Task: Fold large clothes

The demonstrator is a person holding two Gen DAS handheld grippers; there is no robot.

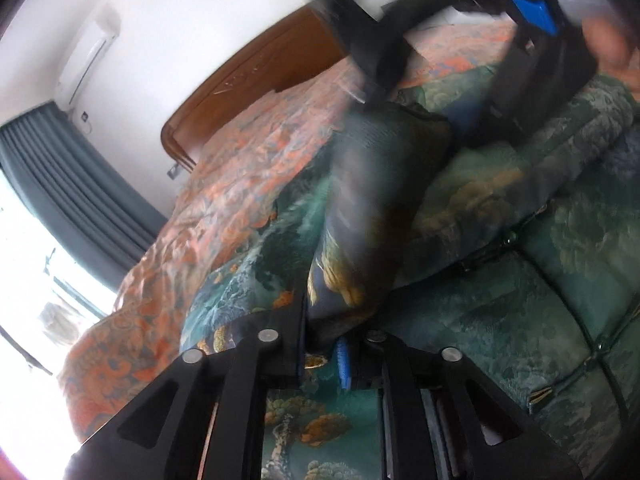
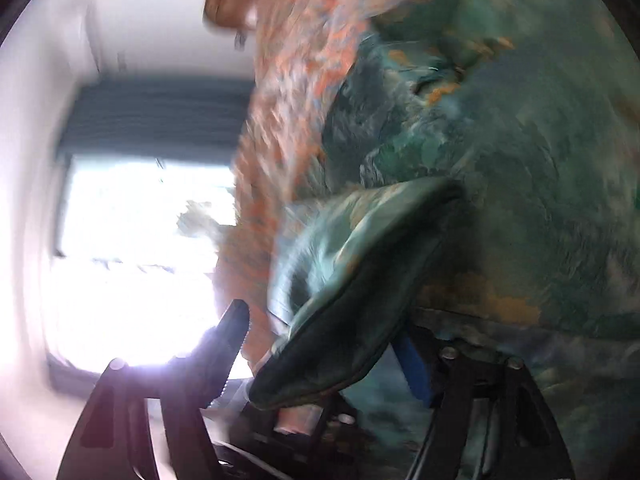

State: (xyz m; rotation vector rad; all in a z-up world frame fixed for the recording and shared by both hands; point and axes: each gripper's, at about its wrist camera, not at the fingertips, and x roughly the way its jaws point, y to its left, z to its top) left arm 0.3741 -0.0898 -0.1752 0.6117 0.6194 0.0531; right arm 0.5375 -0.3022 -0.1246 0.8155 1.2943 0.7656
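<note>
Both grippers grip one glossy, teal-and-gold printed garment (image 1: 500, 280) lying across the orange floral bedspread (image 1: 224, 184): the left gripper (image 1: 324, 344) pinches a fold, the right gripper (image 2: 320, 344) clamps a dark-edged flap. Only the left view shows the wooden headboard (image 1: 256, 80) sharply.

1. The garment (image 1: 500, 208) was cloth with a soft sheen, printed in green, blue and gold.
2. The bedspread (image 1: 224, 184) was orange-patterned cloth, crinkled and matt.
3. The headboard (image 1: 256, 68) was polished brown wood with a smooth, glossy face.
4. The left gripper (image 1: 320, 344) was matt black plastic with shiny metal bolt heads and a blue plastic pad.
5. The curtain (image 1: 68, 176) was pleated grey-blue cloth, matt.
6. The right gripper (image 2: 320, 340) looked dark and matt, though blurred.
</note>
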